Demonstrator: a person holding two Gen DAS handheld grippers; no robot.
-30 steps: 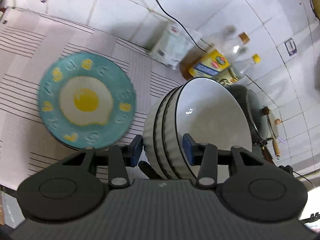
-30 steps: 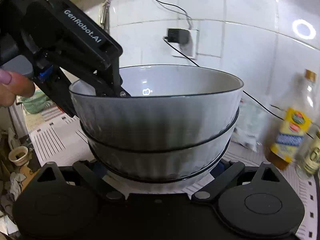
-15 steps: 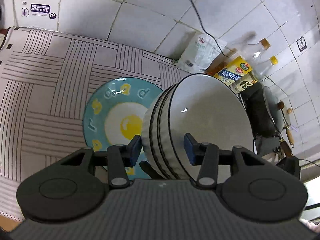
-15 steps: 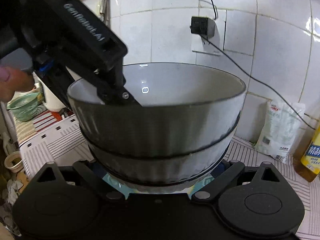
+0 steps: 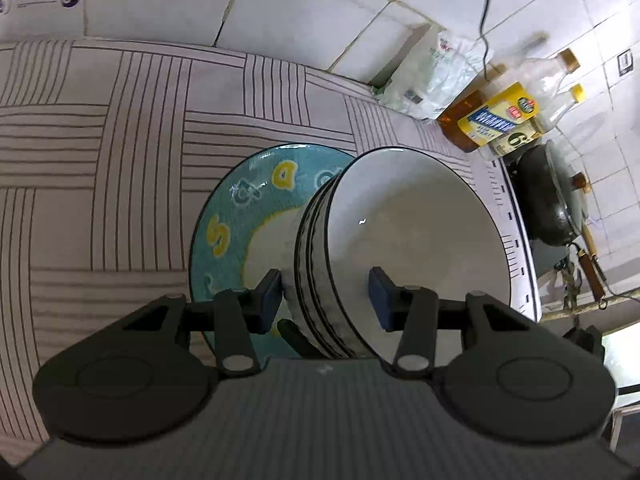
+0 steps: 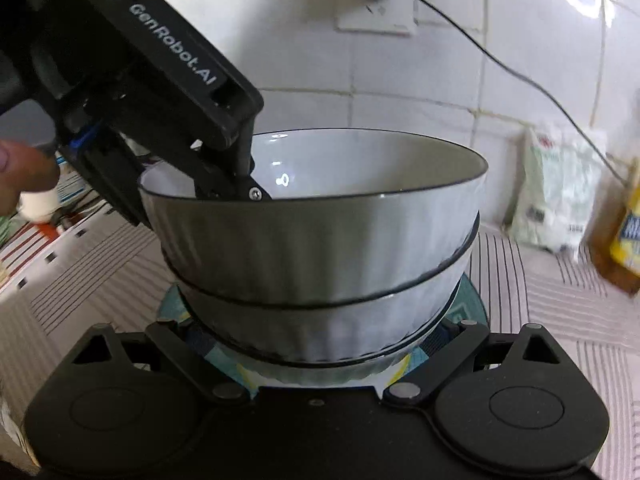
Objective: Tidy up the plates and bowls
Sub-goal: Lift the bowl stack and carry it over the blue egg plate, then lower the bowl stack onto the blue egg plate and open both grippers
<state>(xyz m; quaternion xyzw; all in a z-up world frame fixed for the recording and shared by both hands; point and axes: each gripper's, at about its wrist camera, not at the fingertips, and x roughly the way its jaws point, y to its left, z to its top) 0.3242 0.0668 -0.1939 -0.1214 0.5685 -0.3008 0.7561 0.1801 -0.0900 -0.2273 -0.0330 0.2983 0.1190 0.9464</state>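
Observation:
A stack of white ribbed bowls (image 5: 400, 232) with black rims is held by both grippers. My left gripper (image 5: 325, 296) is shut on the stack's rim, one pad outside the wall and one inside. Seen from the right wrist, its inner finger (image 6: 244, 188) dips into the top bowl. My right gripper (image 6: 320, 340) clasps the base of the stack of bowls (image 6: 320, 248), its fingertips hidden behind it. Directly beneath lies a teal plate (image 5: 240, 208) with a fried-egg picture. Whether the stack rests on the plate (image 6: 172, 304) I cannot tell.
A striped cloth (image 5: 120, 140) covers the counter. Against the tiled wall at the right stand a plastic bag (image 5: 432, 76), oil bottles (image 5: 496, 120) and a black wok (image 5: 552, 204). A cable runs from a wall socket (image 6: 372, 0). A person's fingertip (image 6: 20, 168) shows at far left.
Both grippers have carried the bowl stack down and across to the teal plate. The plate, formerly off to the left, now sits under the stack.

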